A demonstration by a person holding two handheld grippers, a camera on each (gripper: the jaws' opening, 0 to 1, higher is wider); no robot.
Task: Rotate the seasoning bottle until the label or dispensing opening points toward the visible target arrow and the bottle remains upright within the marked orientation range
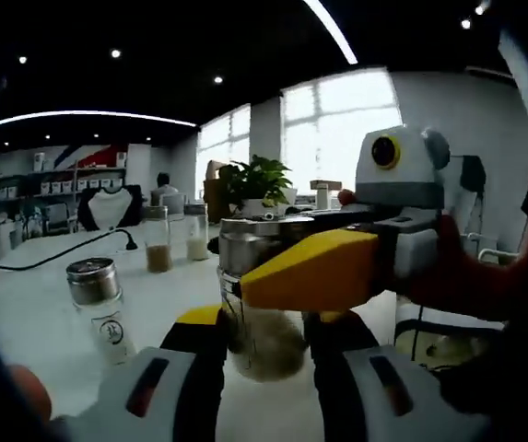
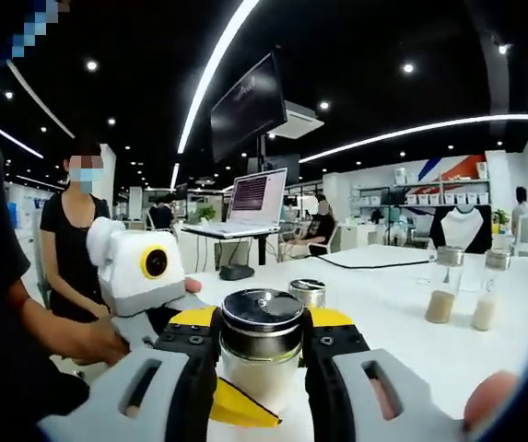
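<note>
Both tongs close on the upright seasoning bottle (image 2: 262,354) standing on the white table (image 2: 402,304): the left tongs (image 1: 265,345) clamp its glass body low, the right tongs (image 2: 262,345) grip just under its metal cap (image 2: 263,311). The turning step seems underway; I see no target arrow, so next comes a gentle twist, keeping it vertical.

in your left gripper view the seasoning bottle (image 1: 262,313) stands at lower centre on the table (image 1: 42,295), between your left gripper (image 1: 265,354) jaws, with the right gripper (image 1: 314,267) crossing its neck from the right. a second bottle (image 1: 102,308) stands to its left, and two jars (image 1: 158,239) sit behind, above centre-left.
</note>
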